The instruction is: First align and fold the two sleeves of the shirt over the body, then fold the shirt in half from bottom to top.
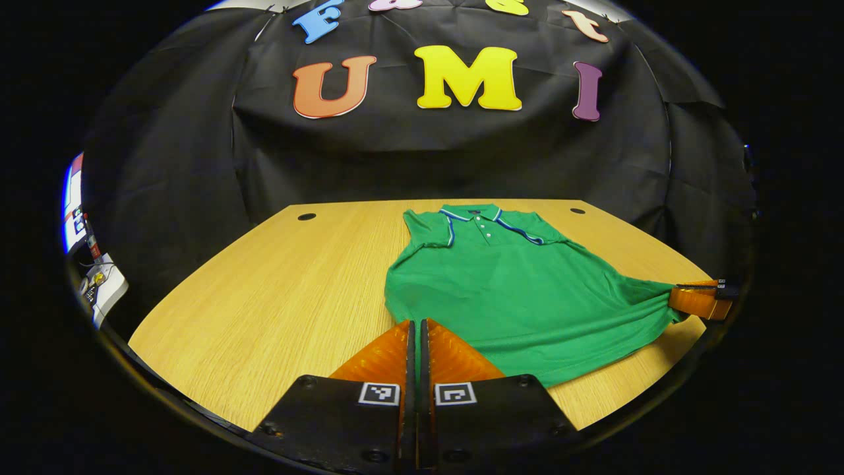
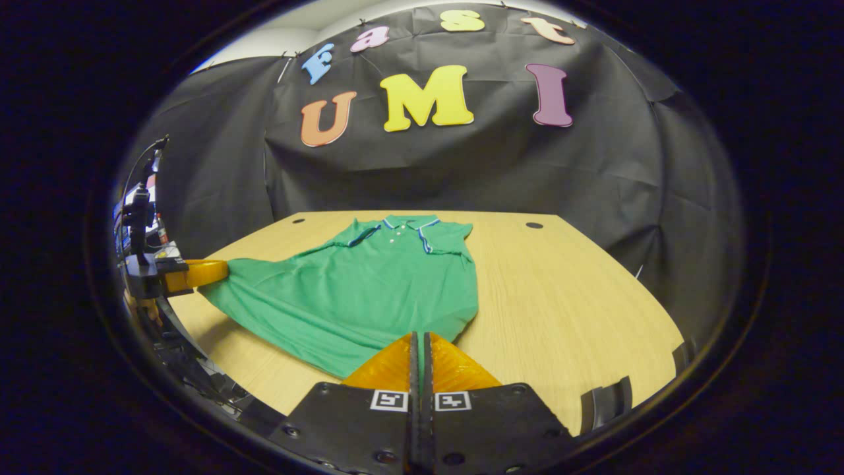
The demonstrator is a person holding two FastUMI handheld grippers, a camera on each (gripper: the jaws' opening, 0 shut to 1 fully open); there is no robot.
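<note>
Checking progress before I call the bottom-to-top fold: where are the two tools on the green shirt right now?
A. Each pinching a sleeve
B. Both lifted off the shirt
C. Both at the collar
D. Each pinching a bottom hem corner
D. The left tool and right tool are each closed on a lower corner of the shirt, with the hem stretched between them and the collar at the far end.

The shirt is looking like soft matt knitted cloth (a fine mesh texture near the hem). The table is showing smooth wood grain, and the far wall is showing creased matt cloth.
</note>
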